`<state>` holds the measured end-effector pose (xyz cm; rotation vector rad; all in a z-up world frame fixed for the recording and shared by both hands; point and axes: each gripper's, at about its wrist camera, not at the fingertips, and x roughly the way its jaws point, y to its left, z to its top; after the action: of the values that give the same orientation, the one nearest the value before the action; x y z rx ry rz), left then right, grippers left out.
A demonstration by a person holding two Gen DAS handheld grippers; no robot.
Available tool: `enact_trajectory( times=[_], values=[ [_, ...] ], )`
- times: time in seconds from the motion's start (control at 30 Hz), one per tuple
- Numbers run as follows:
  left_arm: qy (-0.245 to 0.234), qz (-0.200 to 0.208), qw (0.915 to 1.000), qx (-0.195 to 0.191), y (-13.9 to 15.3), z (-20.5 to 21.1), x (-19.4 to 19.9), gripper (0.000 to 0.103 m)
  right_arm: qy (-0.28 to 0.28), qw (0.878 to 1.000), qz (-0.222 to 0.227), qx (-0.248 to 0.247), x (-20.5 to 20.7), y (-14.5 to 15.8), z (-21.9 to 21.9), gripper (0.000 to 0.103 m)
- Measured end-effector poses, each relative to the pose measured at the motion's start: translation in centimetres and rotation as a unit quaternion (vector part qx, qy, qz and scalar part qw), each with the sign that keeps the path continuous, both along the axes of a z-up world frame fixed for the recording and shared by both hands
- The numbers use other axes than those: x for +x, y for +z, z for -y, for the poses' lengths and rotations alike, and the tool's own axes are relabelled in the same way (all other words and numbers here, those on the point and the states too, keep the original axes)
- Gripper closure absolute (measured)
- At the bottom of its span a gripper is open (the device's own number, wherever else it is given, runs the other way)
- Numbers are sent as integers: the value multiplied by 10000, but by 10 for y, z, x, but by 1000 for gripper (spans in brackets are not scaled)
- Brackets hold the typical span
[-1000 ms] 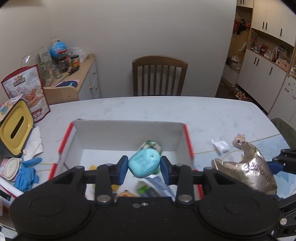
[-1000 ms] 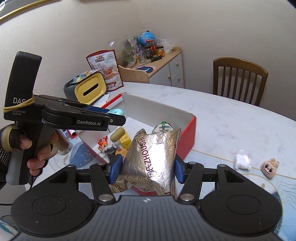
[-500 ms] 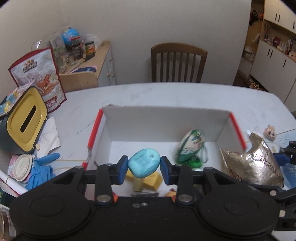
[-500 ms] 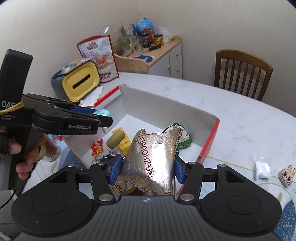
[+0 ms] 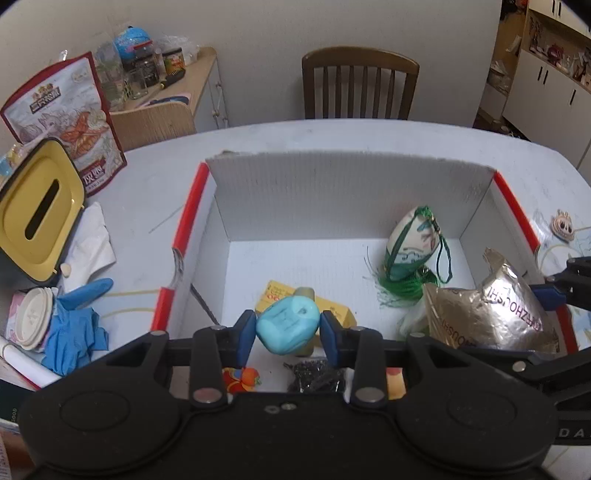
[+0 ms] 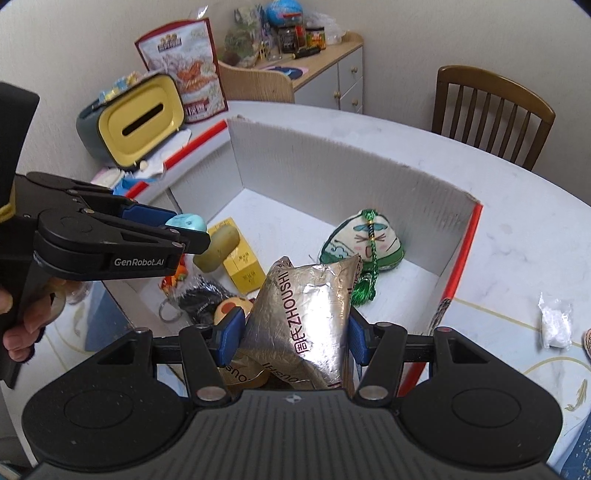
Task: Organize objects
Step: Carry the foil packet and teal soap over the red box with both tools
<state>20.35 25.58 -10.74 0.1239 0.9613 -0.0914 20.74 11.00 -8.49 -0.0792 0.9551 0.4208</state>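
White table (image 5: 332,140) bore a red-edged box (image 5: 347,192); left gripper (image 5: 288,330) clamped a turquoise object (image 5: 288,325), right gripper (image 6: 295,332) a foil bag (image 6: 306,314); chair (image 5: 360,88) stood behind.

a dark brown wooden slat-back chair (image 5: 360,86) stands at the far edge of the white marbled table (image 5: 332,138). at the left, a grey tissue box with a yellow slotted lid (image 5: 35,210) leans near a tall red-bordered printed snack pouch (image 5: 64,122). a crumpled blue rubber glove (image 5: 75,325) lies beside a round cream lid (image 5: 35,323). a light wood sideboard (image 6: 328,74) against the wall carries jars and a blue globe (image 6: 286,11). white cupboards (image 5: 546,88) line the far right.
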Motion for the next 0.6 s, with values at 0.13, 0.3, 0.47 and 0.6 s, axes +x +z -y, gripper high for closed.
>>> enact_trajectory(
  times=[0.13, 0.3, 0.47, 0.6],
  values=[
    [-83, -139, 9999, 24, -10, 2, -1, 67, 72, 9999, -44, -75, 0, -6, -4, 46],
    [-170, -285, 9994, 80, -20, 6, -1, 67, 193, 9996, 15, -203, -4, -7, -11, 45],
    [-155, -461, 9986, 192, -30, 8, 0, 67, 205, 9995, 33, -238, -4, -7, -12, 45],
    [-111, -582, 9981, 168, -34, 5, 1, 67, 195, 9995, 34, -252, -5, -6, -12, 44]
  ],
)
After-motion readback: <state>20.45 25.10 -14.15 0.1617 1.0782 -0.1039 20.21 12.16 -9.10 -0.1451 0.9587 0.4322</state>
